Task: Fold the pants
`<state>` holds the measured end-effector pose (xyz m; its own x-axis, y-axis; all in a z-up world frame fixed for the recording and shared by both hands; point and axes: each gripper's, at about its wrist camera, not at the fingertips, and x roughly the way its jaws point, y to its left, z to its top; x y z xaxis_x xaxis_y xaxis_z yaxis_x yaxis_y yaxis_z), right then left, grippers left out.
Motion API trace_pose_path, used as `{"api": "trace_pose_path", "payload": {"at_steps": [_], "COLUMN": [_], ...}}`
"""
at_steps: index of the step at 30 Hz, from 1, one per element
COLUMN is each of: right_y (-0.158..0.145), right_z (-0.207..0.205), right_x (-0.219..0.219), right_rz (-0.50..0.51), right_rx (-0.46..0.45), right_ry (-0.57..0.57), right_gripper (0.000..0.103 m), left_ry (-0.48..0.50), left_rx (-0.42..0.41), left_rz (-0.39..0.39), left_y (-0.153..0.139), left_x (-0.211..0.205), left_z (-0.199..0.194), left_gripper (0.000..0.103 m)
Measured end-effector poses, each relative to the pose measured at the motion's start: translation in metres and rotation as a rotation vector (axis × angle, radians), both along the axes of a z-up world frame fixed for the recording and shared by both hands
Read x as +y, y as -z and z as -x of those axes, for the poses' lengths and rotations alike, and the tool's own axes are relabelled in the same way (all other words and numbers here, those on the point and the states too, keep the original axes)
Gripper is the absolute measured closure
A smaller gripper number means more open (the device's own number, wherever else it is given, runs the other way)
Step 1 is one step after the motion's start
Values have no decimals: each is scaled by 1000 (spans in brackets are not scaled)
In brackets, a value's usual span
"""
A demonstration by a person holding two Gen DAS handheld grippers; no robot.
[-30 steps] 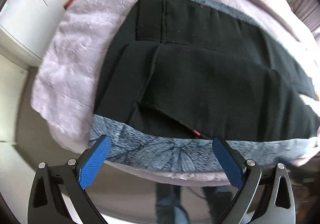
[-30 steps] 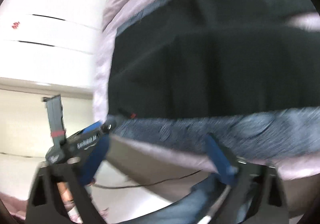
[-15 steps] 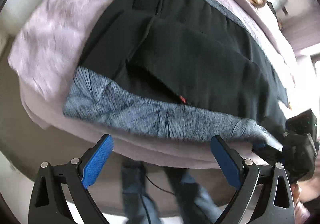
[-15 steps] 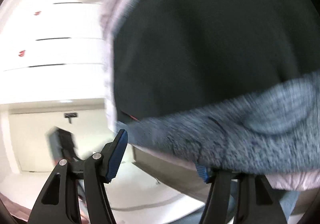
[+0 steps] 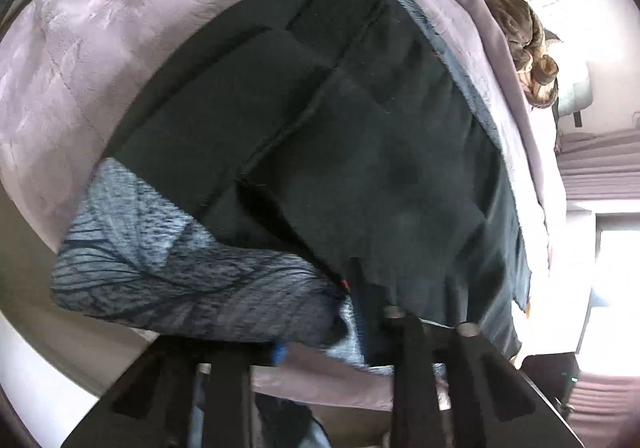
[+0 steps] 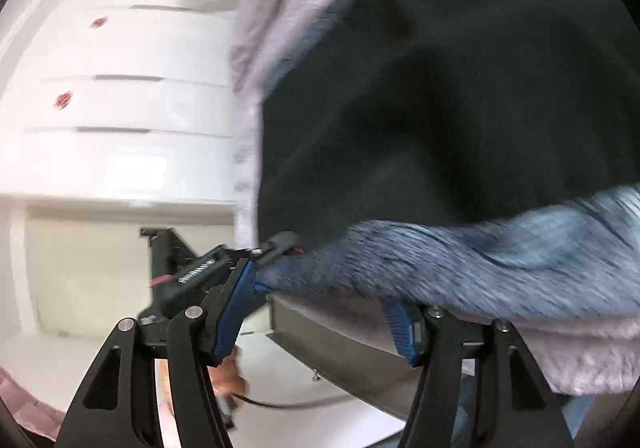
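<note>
A: Left unit status?

B: My left gripper sits at the near edge of the bed. Its fingers are buried under the blue patterned cloth and the hem of the black pants; I cannot tell the jaw state.

A: Pants location?

B: Spread flat on the cloth, over the lilac bed cover.

A: Right unit?

B: My right gripper has its jaws apart, with the cloth edge lying between the blue pads.
</note>
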<state>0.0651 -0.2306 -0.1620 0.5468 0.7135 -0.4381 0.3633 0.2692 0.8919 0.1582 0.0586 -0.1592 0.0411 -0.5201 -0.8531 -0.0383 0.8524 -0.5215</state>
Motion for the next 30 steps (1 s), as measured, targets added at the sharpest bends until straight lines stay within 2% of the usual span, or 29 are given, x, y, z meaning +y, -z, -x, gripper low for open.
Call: {"api": "trace_pose_path", "payload": {"at_steps": [2, 3, 4, 6, 8, 9, 13, 15, 16, 17, 19, 20, 22, 25, 30], "right_y": [23, 34, 45, 65, 68, 64, 33, 30, 26, 25, 28, 32, 46, 61, 62], "right_z": [18, 28, 40, 64, 84, 88, 80, 76, 75, 76, 78, 78, 75, 75, 81], "right_x": [-14, -21, -29, -43, -55, -61, -87, -92, -89, -84, -76, -69, -56, -49, -57], "right_rz": [-37, -77, -140, -229, -265, -259, -160, -160, -149, -136, -142, -163, -217, -262, -301], "right_rx": [79, 107, 131, 188, 199, 187, 121, 127, 150, 180, 208, 222, 251, 267, 191], "right_ry": [73, 124, 195, 353, 467, 485, 439, 380, 333, 272, 215, 199, 183, 220, 315], "right_gripper": [37, 45, 69, 96, 99, 100, 100, 100, 96, 90, 47, 41, 41, 41, 45], "left_ry": [14, 35, 53, 78, 83, 87, 116, 98, 93, 92, 91, 93, 113, 150, 158], "left_rx": [-6, -20, -33, -52, -67, -80, -102, -91, -85, -77, -64, -58, -65, -92, -93], "left_rz": [6, -3, -13, -33, -39, -46, -76, -89, -97, -105, -111, -110, -112, -119, -111], "left_y": [-2, -6, -10, -17, -27, -34, -47, -45, -43, -41, -38, -38, -43, -51, -51], "left_x": [6, 7, 6, -4, -9, -10, -17, -19, -20, -19, -17, -16, -18, -24, -23], "left_z": [3, 4, 6, 6, -2, -3, -11, -12, -11, -8, -7, -8, -10, -12, -12], "left_gripper": [79, 79, 79, 79, 79, 79, 79, 79, 79, 79, 79, 79, 79, 79, 79]}}
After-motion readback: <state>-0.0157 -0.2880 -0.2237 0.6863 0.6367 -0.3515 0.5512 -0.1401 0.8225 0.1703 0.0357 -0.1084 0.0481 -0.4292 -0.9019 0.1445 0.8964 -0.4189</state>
